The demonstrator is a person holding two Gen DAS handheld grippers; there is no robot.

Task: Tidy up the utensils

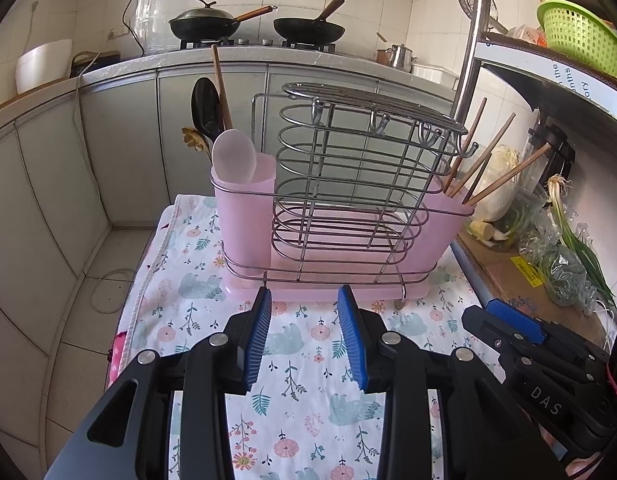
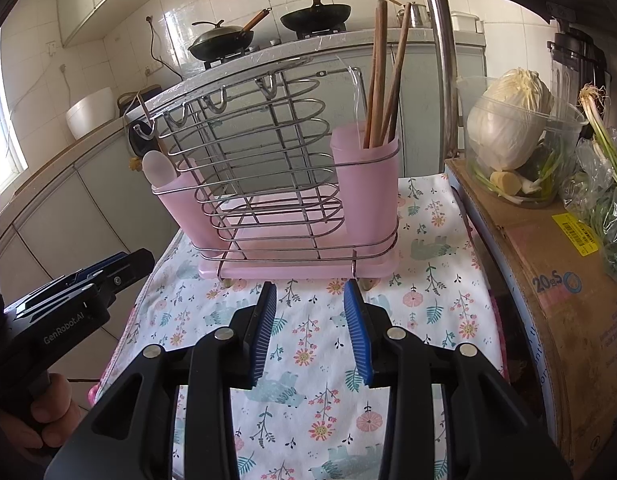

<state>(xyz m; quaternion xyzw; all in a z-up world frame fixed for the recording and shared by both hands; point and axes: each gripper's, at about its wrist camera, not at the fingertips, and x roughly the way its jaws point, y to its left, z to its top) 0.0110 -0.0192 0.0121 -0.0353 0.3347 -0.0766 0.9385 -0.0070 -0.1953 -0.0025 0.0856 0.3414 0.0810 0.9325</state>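
Observation:
A wire utensil rack on a pink drip tray stands on a floral cloth. Its left pink cup holds a white spoon, a black ladle and a wooden handle. Several wooden chopsticks lean in the right cup. My left gripper hangs open just in front of the tray, with nothing between its blue pads. My right gripper is likewise open and empty before the rack, facing the cup of chopsticks. Each gripper shows at the edge of the other's view.
To the right, a cardboard box carries a clear tub with a cabbage and bagged spring onions. A steel shelf pole rises behind the rack. Two woks sit on the far stove. A hand grips the left tool.

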